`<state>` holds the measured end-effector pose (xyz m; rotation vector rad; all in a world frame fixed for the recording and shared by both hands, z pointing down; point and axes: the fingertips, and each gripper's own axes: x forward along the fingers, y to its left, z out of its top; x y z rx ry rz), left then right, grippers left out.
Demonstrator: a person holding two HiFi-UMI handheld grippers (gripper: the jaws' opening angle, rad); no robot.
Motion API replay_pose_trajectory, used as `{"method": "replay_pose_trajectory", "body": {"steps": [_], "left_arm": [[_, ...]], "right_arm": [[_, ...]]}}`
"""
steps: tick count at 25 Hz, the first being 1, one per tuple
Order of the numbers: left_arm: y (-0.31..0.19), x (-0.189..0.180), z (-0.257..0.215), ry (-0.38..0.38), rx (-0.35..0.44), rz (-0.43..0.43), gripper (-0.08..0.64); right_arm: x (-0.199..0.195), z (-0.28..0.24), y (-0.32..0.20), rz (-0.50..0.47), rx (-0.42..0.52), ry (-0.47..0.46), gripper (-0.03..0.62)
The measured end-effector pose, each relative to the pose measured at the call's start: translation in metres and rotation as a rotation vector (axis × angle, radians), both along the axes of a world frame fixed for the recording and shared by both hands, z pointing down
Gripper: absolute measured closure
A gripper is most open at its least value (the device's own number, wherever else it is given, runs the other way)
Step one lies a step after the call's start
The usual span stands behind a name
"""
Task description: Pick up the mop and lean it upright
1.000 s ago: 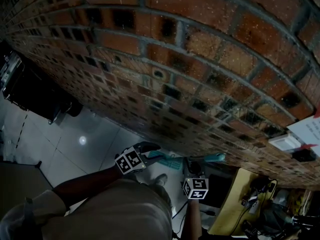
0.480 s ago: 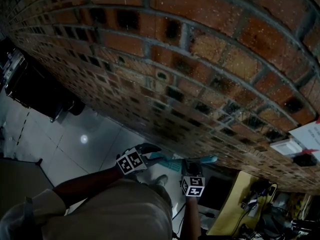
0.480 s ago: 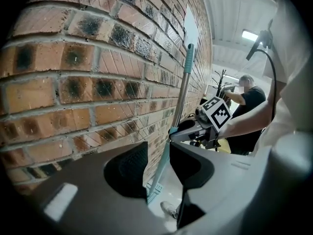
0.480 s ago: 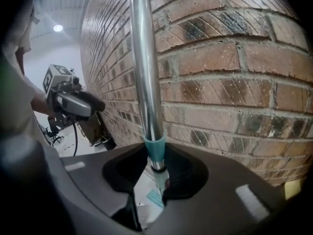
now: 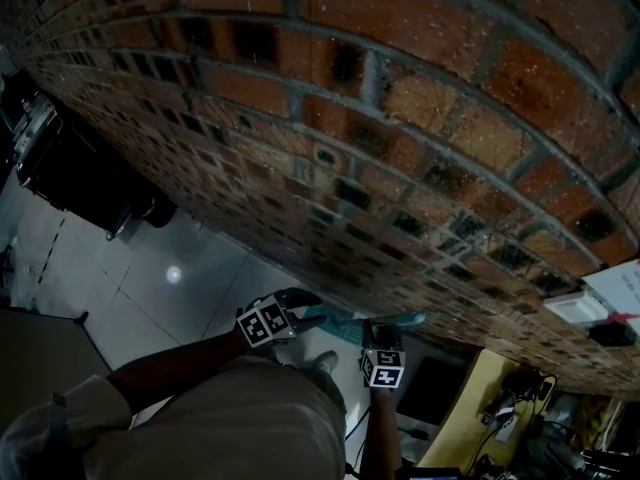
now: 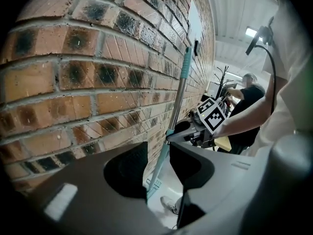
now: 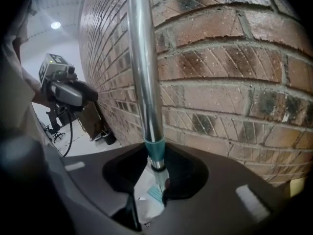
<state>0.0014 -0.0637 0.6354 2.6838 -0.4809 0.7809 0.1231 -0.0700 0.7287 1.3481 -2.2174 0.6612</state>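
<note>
The mop stands along the brick wall: a metal pole [image 6: 179, 94] with a teal grip [image 6: 187, 65] at its top and a teal head [image 6: 154, 184] on the floor. My right gripper [image 7: 155, 168] is shut on the pole just below a teal collar [image 7: 155, 150], seen from the side as the right gripper [image 6: 183, 131]. My left gripper [image 6: 157, 153] is open, with the pole's lower part showing beyond the gap between its jaws. In the head view the left gripper [image 5: 300, 308] and right gripper [image 5: 378, 333] sit close together at the wall's foot, by the mop's teal part [image 5: 398, 320].
The brick wall [image 5: 400, 118] fills most of the head view. A black case [image 5: 70, 183] stands by it on the pale tiled floor [image 5: 150, 288]. A yellow table [image 5: 470, 408] with cables is at lower right. A white sign [image 5: 615, 288] hangs on the wall. Another person [image 6: 249, 89] is far behind.
The right gripper and the teal part of the mop have shifted slightly left and up in the head view. The left gripper has barely moved.
</note>
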Motion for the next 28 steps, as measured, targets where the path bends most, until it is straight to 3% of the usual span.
{"method": "replay_pose_trajectory", "body": {"steps": [28], "left_arm": [[-0.012,-0.007,0.031,-0.101,-0.013,0.004,0.394]], "right_arm": [[-0.007,0.104,-0.014,-0.032,-0.161,0.042,0.482]]}}
